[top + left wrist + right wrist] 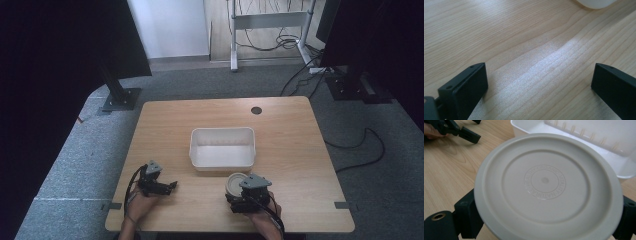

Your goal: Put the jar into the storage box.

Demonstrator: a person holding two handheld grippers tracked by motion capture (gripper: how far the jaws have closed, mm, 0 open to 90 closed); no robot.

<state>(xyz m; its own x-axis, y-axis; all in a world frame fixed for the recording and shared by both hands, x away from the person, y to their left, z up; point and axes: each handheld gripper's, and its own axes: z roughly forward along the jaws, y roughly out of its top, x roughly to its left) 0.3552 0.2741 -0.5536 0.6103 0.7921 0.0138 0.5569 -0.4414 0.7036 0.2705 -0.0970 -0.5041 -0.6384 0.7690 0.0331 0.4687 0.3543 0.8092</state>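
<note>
Right gripper view: right gripper (pixel 546 220) clamps a beige lid (pixel 546 182), its body hidden, near the worktop's front edge; left gripper (pixel 539 85) gapes empty.

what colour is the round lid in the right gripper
Cream off-white lid, clearest in the right gripper view.

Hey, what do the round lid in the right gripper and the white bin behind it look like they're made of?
Lid: probably moulded plastic, matte cream, with raised rings and embossed lettering at the centre. Bin: likely thin plastic, smooth white and slightly translucent, with moulded ribs along its inner wall.
</note>
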